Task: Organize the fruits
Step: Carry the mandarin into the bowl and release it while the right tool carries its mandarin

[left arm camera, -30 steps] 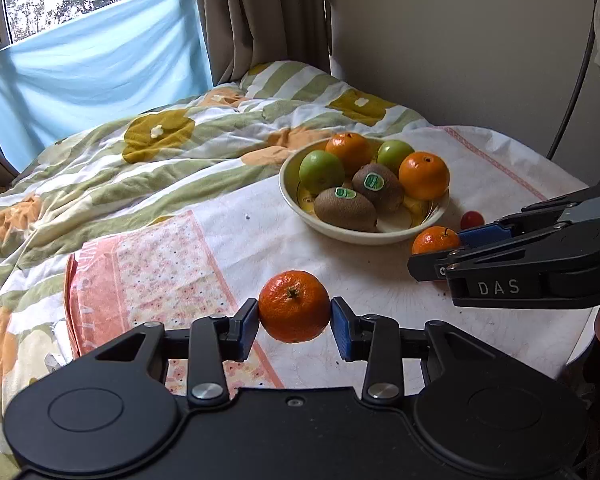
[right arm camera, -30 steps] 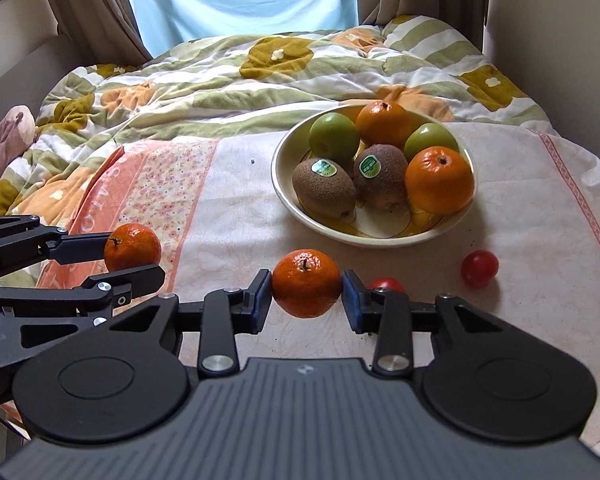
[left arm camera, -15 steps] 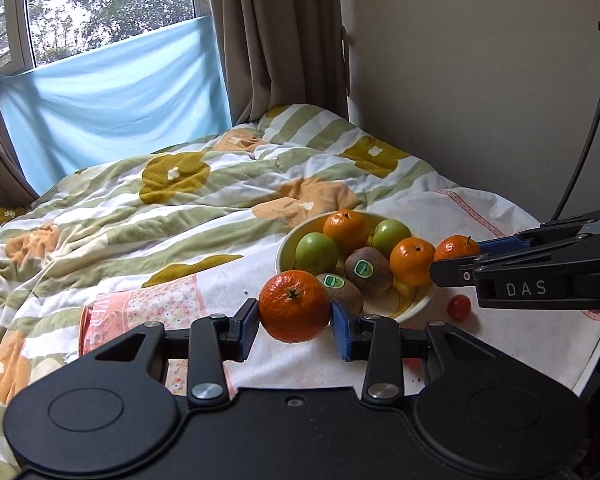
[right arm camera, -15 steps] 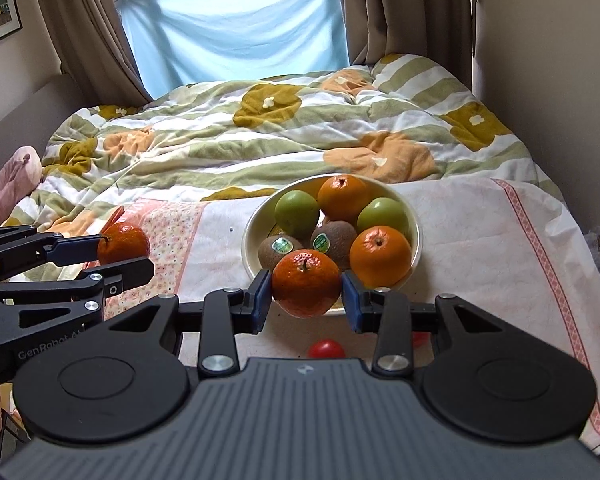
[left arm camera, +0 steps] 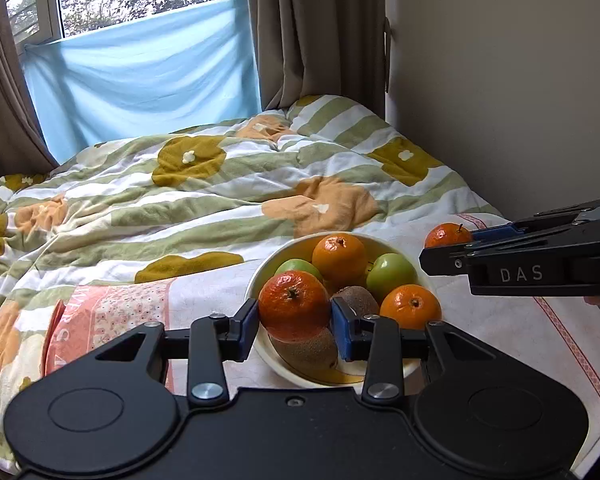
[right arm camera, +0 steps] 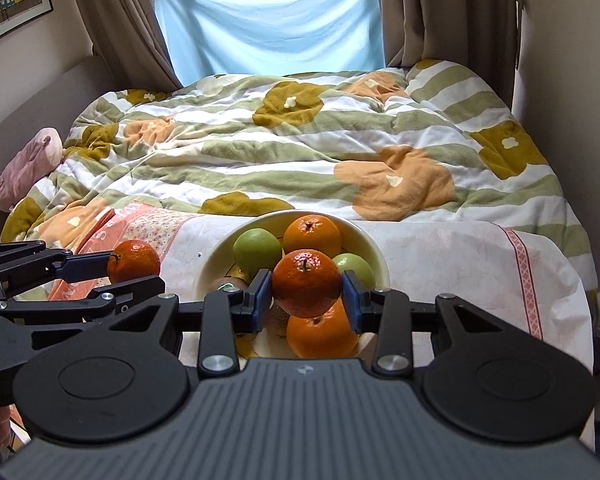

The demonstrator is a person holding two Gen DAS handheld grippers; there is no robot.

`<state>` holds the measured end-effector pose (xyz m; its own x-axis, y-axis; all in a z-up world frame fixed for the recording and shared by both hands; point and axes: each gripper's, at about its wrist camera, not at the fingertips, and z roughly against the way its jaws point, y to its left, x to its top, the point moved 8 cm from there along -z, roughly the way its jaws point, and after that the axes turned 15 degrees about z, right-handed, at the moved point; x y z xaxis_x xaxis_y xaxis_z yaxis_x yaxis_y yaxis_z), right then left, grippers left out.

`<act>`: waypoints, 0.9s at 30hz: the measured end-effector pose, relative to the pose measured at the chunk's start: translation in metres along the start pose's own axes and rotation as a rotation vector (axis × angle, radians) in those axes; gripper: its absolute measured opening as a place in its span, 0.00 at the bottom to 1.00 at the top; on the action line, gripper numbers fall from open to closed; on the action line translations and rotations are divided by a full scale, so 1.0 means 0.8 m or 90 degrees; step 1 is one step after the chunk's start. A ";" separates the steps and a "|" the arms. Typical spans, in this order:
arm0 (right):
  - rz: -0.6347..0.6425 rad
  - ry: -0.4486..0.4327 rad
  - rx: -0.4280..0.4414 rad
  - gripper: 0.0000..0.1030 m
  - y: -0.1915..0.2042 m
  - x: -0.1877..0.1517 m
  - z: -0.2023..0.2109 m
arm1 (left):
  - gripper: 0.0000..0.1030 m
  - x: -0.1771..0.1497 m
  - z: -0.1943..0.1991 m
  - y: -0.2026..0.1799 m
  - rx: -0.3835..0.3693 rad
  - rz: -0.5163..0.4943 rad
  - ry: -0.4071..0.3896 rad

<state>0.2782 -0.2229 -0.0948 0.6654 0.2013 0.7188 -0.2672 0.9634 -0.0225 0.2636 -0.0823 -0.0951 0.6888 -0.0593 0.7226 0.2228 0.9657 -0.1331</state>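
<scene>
Two mandarins held above the fruit bowl, one in each gripper

At lower centre of the left wrist view, a mandarin (left arm camera: 293, 305) sits pinched across its middle by the left gripper (left arm camera: 294, 326); the right gripper (right arm camera: 306, 297) clamps a second mandarin (right arm camera: 306, 283) the same way, at centre of its own view. Both fruits look light, with soft, loose peel that would bruise under a hard squeeze, so a gentle hold at the widest part suits them. Behind and below lies the bowl (right arm camera: 374, 258), seemingly almost full of oranges, green apples and kiwis, on a pale cloth (right arm camera: 452, 260) at the foot of a floral quilt (right arm camera: 300, 148).
</scene>
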 end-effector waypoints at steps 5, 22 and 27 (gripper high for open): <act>0.023 0.011 0.033 0.51 -0.015 0.006 -0.029 | 0.41 0.005 -0.036 -0.009 0.031 0.017 0.013; 0.057 0.038 0.108 0.51 -0.033 0.003 -0.093 | 0.44 -0.012 -0.119 -0.017 0.084 0.038 0.071; 0.050 0.038 0.115 0.51 -0.038 0.004 -0.094 | 0.92 -0.007 -0.105 -0.024 0.080 0.032 0.047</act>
<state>0.3410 -0.2382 -0.1440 0.6765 0.2904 0.6768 -0.4372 0.8979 0.0518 0.3133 -0.1214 -0.1532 0.7473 -0.0235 0.6640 0.1011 0.9918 -0.0786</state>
